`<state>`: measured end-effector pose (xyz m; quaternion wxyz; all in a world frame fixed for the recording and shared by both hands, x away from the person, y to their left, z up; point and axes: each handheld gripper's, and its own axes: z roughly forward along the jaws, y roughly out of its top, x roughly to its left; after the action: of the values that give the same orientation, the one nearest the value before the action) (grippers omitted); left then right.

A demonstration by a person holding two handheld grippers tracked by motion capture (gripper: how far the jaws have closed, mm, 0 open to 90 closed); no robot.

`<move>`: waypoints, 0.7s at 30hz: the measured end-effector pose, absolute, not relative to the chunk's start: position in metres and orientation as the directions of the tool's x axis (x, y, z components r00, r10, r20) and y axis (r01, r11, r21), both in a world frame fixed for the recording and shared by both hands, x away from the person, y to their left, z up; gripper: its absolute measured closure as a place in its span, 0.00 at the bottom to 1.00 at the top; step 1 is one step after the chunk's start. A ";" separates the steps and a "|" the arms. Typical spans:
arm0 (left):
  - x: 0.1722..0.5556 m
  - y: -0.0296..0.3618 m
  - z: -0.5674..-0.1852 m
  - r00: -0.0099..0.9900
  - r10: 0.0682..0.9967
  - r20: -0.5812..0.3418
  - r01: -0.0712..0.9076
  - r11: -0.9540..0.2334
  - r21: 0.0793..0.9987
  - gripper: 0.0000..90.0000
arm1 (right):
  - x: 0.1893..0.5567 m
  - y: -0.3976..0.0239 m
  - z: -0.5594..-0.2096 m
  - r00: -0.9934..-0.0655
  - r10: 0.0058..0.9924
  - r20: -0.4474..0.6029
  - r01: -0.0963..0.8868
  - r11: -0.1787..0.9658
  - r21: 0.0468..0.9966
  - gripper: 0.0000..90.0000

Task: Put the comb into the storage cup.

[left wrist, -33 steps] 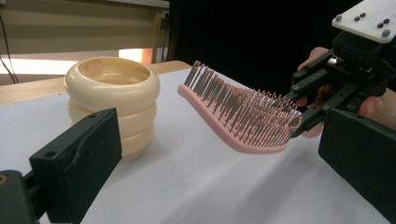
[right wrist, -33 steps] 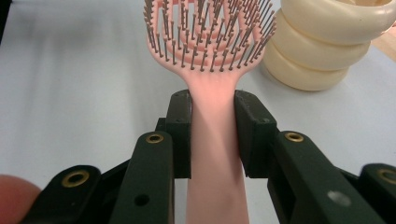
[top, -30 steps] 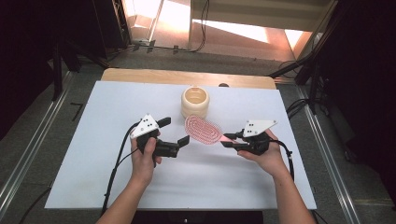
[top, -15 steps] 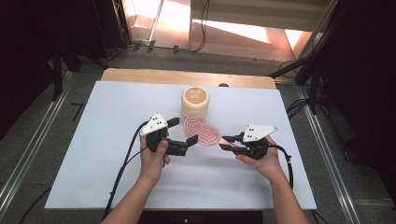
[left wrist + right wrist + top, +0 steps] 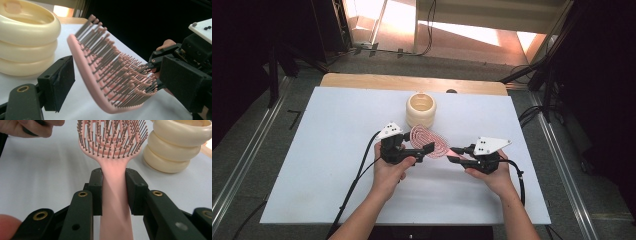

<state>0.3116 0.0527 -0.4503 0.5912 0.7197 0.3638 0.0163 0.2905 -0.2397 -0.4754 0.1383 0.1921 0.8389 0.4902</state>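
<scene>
Pink hairbrush [image 5: 429, 141] held up just before the cream ringed pot [image 5: 421, 109], handle clamped in right gripper [image 5: 113, 192], left gripper [image 5: 117, 75] jaws just closing around brush head, pads apart from it, handle end cut off, no writing legible.

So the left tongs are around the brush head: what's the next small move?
Probably finish closing the left tongs. They have just been closing with the pink hairbrush head between them, the near pad not yet touching, while the right tongs clamp its handle.
</scene>
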 end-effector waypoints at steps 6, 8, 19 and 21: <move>0.311 0.044 -0.454 0.705 0.547 -0.451 0.545 -0.011 0.838 0.26 | 0.290 -0.238 -0.478 -0.887 0.460 -0.045 0.185 0.442 0.878 0.75; 0.311 0.043 -0.455 0.699 0.553 -0.454 0.551 -0.011 0.834 0.30 | 0.290 -0.238 -0.478 -0.889 0.456 -0.041 0.183 0.436 0.881 0.75; 0.314 0.042 -0.458 0.673 0.517 -0.529 0.604 0.030 0.797 0.46 | 0.287 -0.234 -0.478 -0.880 0.470 -0.062 0.161 0.420 0.893 0.75; 0.313 0.042 -0.457 0.672 0.508 -0.539 0.609 0.035 0.792 0.49 | 0.285 -0.233 -0.477 -0.876 0.476 -0.077 0.151 0.423 0.893 0.75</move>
<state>0.3134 0.0422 -0.4572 0.5959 0.6933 0.4030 -0.0425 0.2852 -0.2329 -0.4768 0.1616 0.1893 0.8279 0.5025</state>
